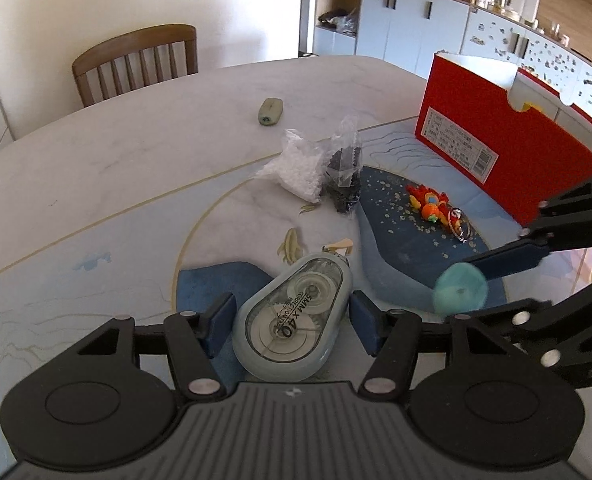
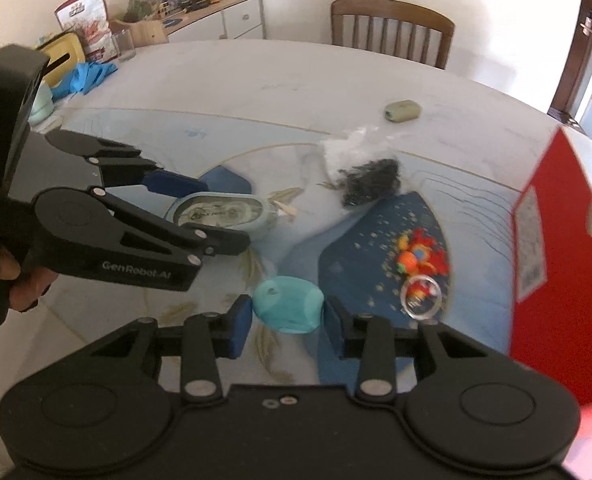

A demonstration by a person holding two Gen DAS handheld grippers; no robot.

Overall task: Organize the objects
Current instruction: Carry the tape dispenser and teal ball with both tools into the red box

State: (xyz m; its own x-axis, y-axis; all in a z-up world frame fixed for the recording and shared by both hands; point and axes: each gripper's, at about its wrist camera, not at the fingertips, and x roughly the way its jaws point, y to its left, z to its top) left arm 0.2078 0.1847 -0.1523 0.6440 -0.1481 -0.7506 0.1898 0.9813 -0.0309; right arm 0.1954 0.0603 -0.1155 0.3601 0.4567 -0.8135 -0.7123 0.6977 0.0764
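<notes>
Correction tape (image 1: pixel 296 316) between left gripper (image 1: pixel 292 320) pads; red box (image 1: pixel 507 148) behind.

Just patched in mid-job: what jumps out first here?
The red box standing at the table's far right. Nearer, the left gripper closes round a correction tape, and beside it the right gripper holds a teal object.

We see our left gripper (image 1: pixel 292 326) closed on the correction tape (image 1: pixel 294 320), near. Right of it, our right gripper (image 1: pixel 465 280) grips a teal object (image 1: pixel 460 289). A red box (image 1: pixel 507 140) stands far right.
</notes>
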